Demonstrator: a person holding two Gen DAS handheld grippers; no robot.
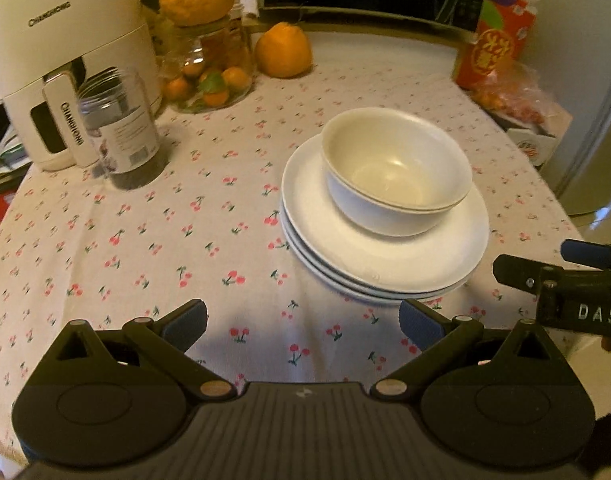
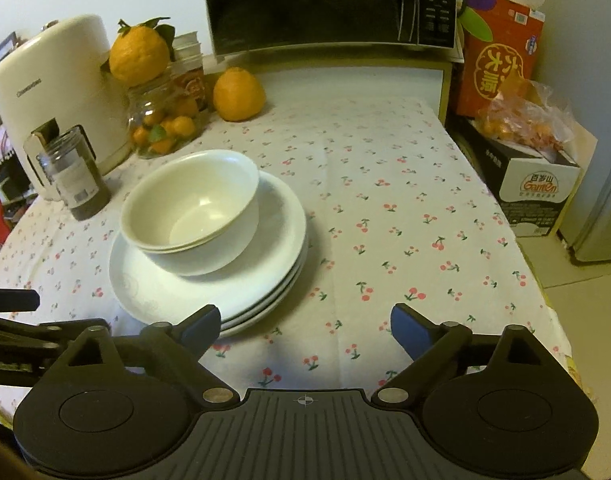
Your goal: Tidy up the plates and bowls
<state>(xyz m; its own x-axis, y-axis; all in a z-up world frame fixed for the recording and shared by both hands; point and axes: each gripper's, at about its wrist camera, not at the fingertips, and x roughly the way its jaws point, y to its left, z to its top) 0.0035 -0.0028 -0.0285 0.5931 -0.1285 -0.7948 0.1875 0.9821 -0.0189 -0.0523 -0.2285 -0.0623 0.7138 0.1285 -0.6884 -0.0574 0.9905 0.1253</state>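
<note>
- Inspecting, we found nested bowls atop stacked plates, mid-tabletop.
- Left gripper and right gripper were released, empty.
- Stack lay forward-right of left, forward-left of right; we judged both about equally near.

The left tongs are held low over the near edge of the desk, their blue-padded fingers spread wide with nothing between them. The right tongs are held alongside at the same edge, likewise spread wide and holding nothing. Each pair is seen at the side of the other's view.
</note>
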